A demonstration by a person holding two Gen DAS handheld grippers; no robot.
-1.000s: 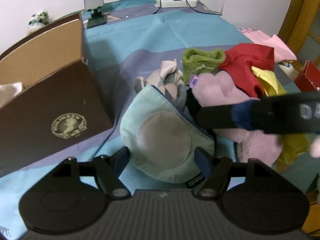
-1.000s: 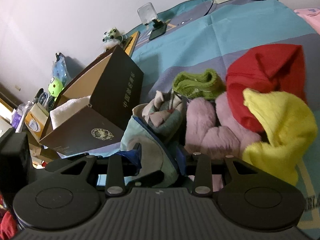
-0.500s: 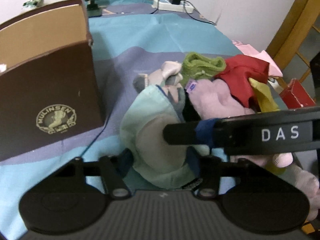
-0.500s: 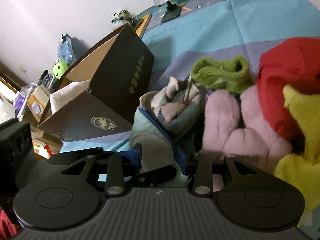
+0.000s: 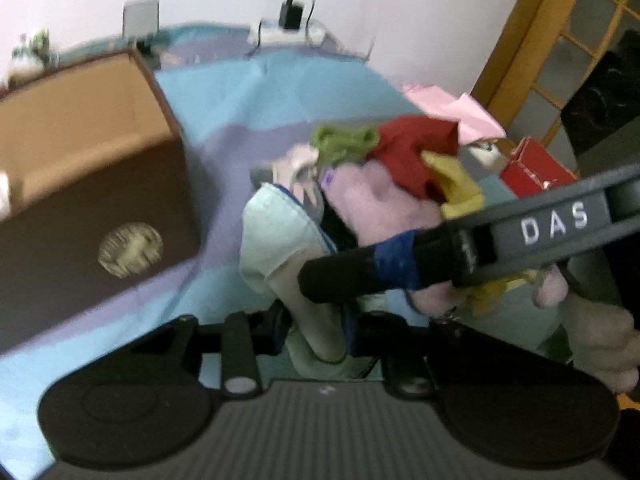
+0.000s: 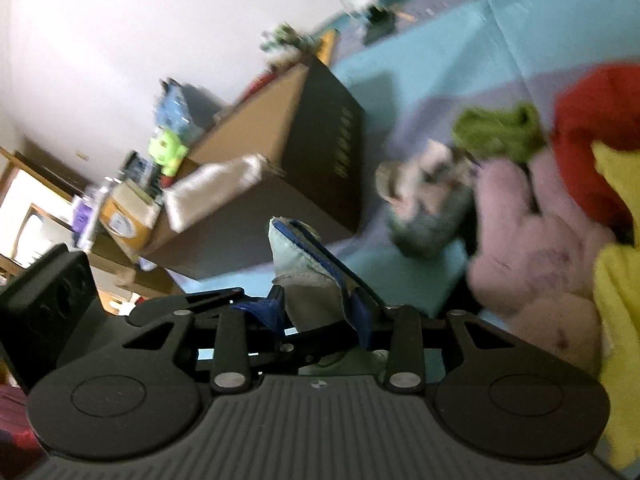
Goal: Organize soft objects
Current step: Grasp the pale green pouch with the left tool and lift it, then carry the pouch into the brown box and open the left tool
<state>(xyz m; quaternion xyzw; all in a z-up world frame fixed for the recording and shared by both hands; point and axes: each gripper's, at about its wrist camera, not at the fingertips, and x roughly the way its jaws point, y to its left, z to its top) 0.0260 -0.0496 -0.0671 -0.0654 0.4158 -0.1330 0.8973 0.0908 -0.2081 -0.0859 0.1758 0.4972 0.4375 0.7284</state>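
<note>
Blue and purple bedspread (image 5: 280,92) is filling both views, everything sitting on it. Brown cardboard box (image 5: 92,184) is standing open on the left side of the spread, gold round logo facing the left wrist camera; something white (image 6: 216,184) is lying inside it, seen from the right wrist view. The soft pile is lying to the right of the box, well apart from it: pink plush item (image 5: 380,196) in the middle, red cloth (image 5: 416,152) behind it, yellow cloth (image 5: 456,188) touching the red one, green knitted piece (image 5: 344,142) at the far edge, a small grey-and-pink plush (image 6: 428,200) just beside the green one.

The mint-green pouch (image 5: 280,240), with a blue trim and a paler patch, is sitting at the near edge of the pile, pinched from both sides.

Left gripper (image 5: 320,328) is closing, jaws narrow, and the pouch's lower part is being squeezed between them. Right gripper (image 6: 320,312) is also closing, jaws moderately apart, blue-taped fingers (image 6: 272,312) pressing on the pouch, which is sticking up between them. In the left wrist view one right-gripper finger, marked DAS, is crossing in front of the pile. A hand (image 5: 600,340) is showing at the right edge. Both views are blurred.

Power strip (image 5: 288,32) with a charger is sitting at the far end by the wall.
</note>
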